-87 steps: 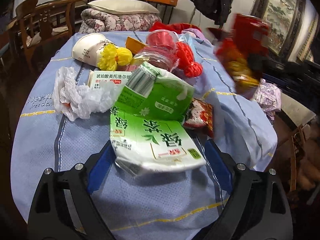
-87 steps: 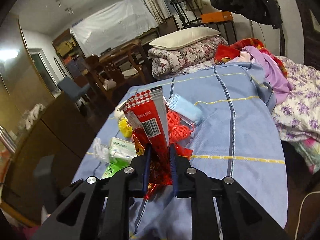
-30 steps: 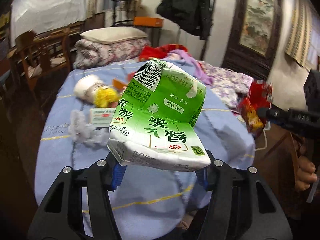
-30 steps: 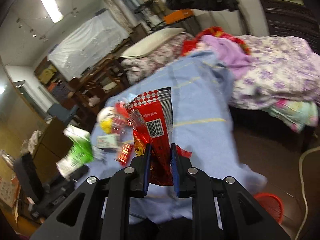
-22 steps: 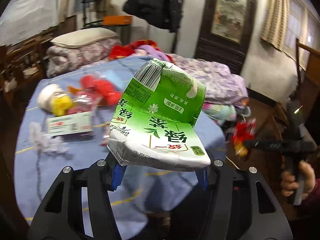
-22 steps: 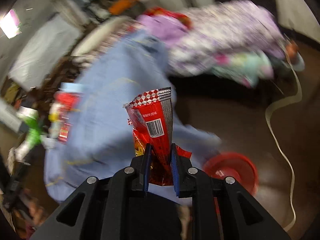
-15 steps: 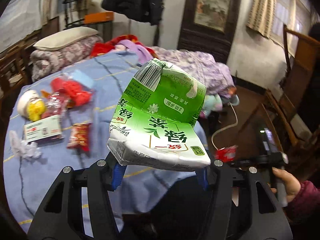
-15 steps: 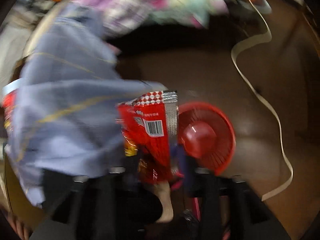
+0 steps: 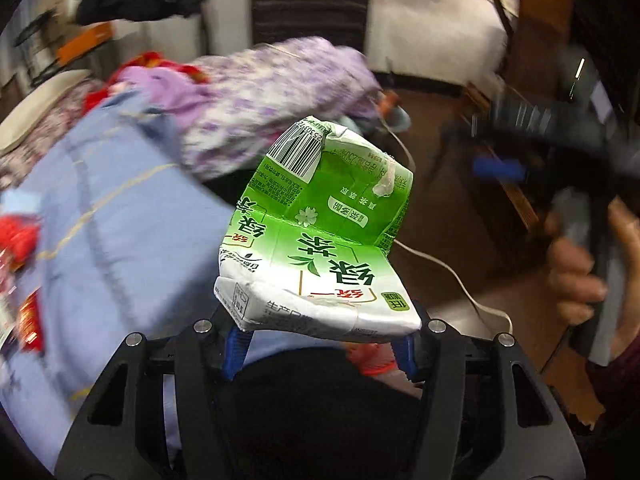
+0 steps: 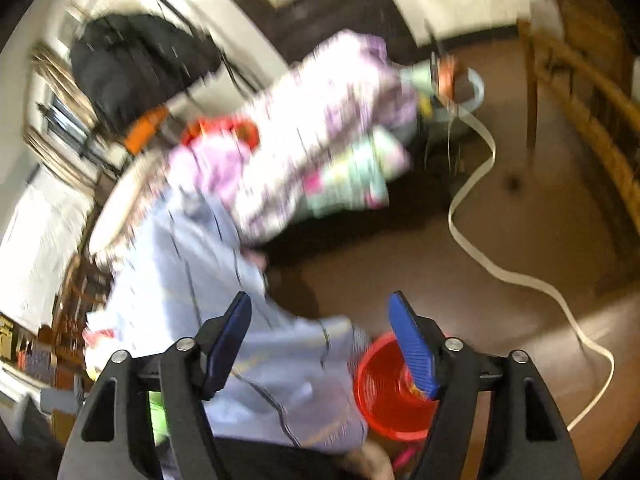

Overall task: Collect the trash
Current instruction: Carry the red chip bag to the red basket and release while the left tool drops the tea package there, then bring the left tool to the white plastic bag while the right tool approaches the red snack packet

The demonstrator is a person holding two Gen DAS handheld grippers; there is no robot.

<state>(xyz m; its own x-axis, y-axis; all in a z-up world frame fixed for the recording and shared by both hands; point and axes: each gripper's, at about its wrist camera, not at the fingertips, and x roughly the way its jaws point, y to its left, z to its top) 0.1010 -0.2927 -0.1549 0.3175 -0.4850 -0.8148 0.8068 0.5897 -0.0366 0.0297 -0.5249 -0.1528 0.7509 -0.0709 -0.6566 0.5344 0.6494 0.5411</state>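
Two hand-held grippers are working at the edge of the worktop (image 9: 120, 216), which is lying under a pale blue cloth with thin dark and yellow lines. The left hand-held gripper (image 9: 320, 344) is clamping a crumpled green and white drink carton (image 9: 320, 236) between its blue pads, gripping it by the white bottom end so that the barcode end is sticking up and away from the camera. The carton is hanging in the air past the edge of the worktop, over the dark floor.

The right hand-held gripper (image 10: 324, 344) is standing wide, its jaws having just been opening, and nothing is sitting between its blue pads. Just beyond its right finger a red bin (image 10: 384, 392) is standing on the brown floor (image 10: 520, 240), close against the hanging edge of the blue cloth, and something red with a bit of yellow is lying inside it, though I cannot tell what it is. A white cord (image 10: 480, 256) is snaking across the floor behind the bin.

From the left wrist view, the person's hand (image 9: 576, 276) is showing on the right, wrapped around the handle of the other gripper, all of it badly blurred. A purple flowered quilt (image 9: 280, 100) is piled at the far end of the worktop, and some red wrappers (image 9: 24, 280) are lying on the cloth at the left edge, too smeared to read.
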